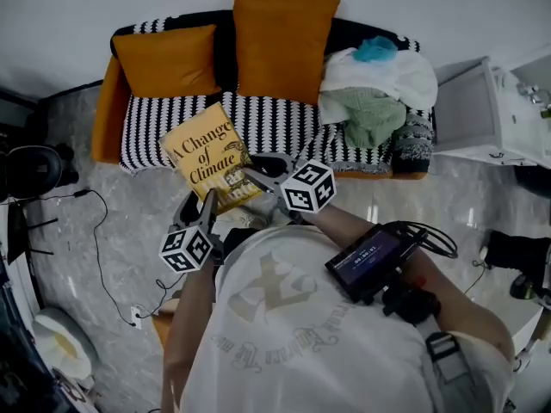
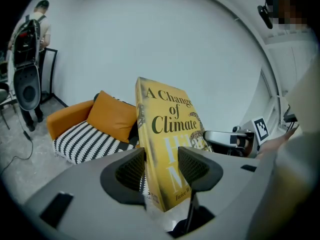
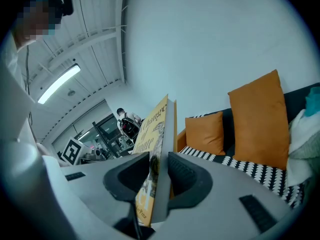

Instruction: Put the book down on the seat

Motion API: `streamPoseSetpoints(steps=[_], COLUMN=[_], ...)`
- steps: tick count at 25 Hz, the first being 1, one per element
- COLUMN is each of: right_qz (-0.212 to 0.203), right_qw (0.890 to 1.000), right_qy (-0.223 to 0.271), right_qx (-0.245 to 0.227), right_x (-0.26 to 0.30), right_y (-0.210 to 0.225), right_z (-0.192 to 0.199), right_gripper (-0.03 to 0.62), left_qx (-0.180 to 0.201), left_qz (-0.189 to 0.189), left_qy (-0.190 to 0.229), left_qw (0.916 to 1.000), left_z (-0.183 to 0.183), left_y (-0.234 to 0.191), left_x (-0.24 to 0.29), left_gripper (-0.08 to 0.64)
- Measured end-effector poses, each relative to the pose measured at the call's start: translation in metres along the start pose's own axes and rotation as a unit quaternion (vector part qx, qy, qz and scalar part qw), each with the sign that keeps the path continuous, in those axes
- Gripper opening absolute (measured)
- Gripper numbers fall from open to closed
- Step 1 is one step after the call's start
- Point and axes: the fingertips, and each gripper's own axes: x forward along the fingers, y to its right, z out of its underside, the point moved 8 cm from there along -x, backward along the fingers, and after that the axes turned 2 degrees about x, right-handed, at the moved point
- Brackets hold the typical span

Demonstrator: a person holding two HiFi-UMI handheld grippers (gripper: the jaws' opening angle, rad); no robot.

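Observation:
A yellow book (image 1: pixel 207 157) titled "A Change of Climate" hangs over the front edge of the black-and-white striped sofa seat (image 1: pixel 155 119), held by both grippers. My left gripper (image 1: pixel 207 201) grips its near lower corner, and my right gripper (image 1: pixel 256 174) grips its right edge. In the left gripper view the book (image 2: pixel 170 134) stands upright between the jaws of the left gripper (image 2: pixel 162 166), both pads against it. In the right gripper view the book (image 3: pixel 156 134) is seen edge-on, with the right gripper (image 3: pixel 159 171) clamped on cover and pages.
Two orange cushions (image 1: pixel 168 58) (image 1: pixel 280 41) lean on the sofa back. A pile of clothes (image 1: pixel 374 93) fills the seat's right end. A white cabinet (image 1: pixel 482 110) stands to the right. Cables (image 1: pixel 95 231) lie on the marble floor. A person (image 2: pixel 37 34) stands far off.

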Motion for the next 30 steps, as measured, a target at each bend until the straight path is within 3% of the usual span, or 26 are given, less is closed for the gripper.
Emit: streamPoseSetpoints(steps=[17,30], right_qz=[0.084,0.166], right_qw=[0.994,0.977], right_qy=[0.054,0.106], right_qx=[0.04,0.077], right_x=[-0.079,-0.114], right_y=[0.006,0.018], right_z=[0.029,0.038], right_gripper=[0.127,0.127], left_qx=[0.056,0.107], left_qz=[0.091,0.174], left_qy=[-0.056,-0.107], left_qw=[0.9927,0.973], left_z=[0.011,-0.002], left_y=[0.049,0.071], left_x=[0.026,0.073], left_gripper=[0.221,0.219])
